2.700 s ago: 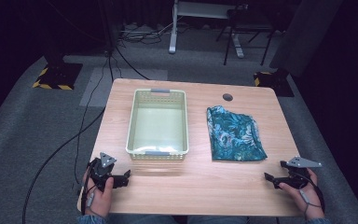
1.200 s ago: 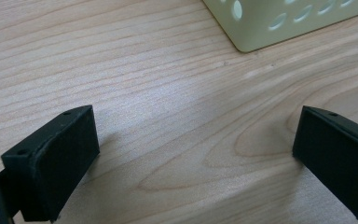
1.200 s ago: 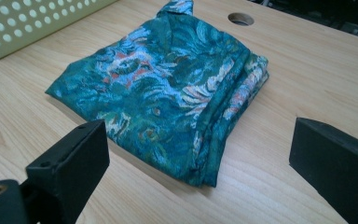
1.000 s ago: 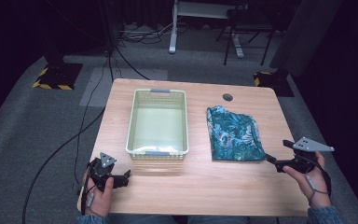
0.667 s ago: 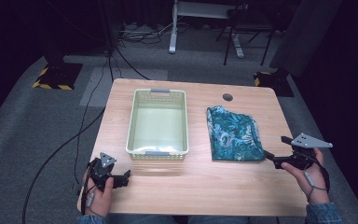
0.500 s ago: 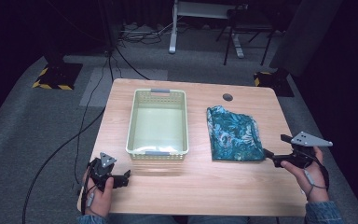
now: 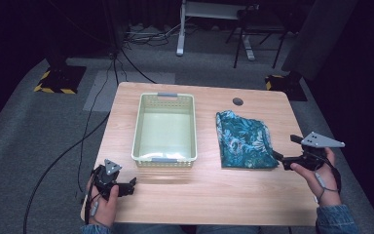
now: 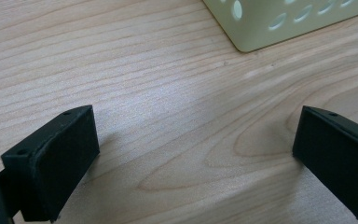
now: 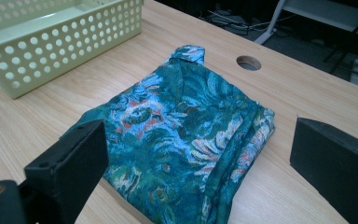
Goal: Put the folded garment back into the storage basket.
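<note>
A folded teal cloth with a floral print (image 7: 243, 140) (image 9: 186, 135) lies on the right half of the wooden table (image 7: 199, 195). My right gripper (image 7: 277, 157) (image 9: 200, 168) is open, raised a little, and points at the cloth's near right corner, its jaws standing wide to either side of the fold. A pale green perforated basket (image 7: 165, 127) (image 9: 51, 32) (image 8: 279, 21) stands empty at the table's middle. My left gripper (image 7: 131, 185) (image 8: 196, 158) rests open on bare wood near the front left corner, just short of the basket's near corner.
A round cable hole (image 7: 237, 101) (image 9: 248, 62) is in the table behind the cloth. Cables (image 7: 97, 122) trail over the grey floor at the left. A desk frame (image 7: 209, 19) stands behind the table.
My right gripper has lifted off the table's right edge and moved left toward the cloth's near corner. The left gripper, basket and cloth have stayed put.
</note>
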Tool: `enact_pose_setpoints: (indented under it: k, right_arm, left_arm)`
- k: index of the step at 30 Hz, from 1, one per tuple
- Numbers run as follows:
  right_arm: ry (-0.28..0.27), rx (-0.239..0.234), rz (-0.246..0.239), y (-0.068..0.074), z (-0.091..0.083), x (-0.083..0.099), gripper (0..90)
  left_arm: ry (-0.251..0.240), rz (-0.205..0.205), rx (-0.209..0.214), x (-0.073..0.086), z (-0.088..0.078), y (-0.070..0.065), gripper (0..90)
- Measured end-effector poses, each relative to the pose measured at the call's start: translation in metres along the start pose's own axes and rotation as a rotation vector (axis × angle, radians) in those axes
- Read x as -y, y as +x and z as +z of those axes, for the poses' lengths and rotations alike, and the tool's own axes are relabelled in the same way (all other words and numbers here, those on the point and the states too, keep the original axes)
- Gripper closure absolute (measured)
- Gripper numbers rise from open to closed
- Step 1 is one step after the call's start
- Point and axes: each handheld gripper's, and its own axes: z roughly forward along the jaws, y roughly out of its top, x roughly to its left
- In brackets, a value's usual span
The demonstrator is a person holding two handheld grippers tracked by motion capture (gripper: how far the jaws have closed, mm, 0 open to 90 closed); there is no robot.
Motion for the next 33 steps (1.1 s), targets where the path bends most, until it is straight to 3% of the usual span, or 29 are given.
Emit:
enact_pose_setpoints:
  k: [33]
  right_arm:
    - [-0.013, -0.047, -0.027, 0.013, 0.029, -0.031, 3.8]
  left_arm:
    - [0.0, 0.0, 0.0, 0.0, 0.0, 0.0, 0.2]
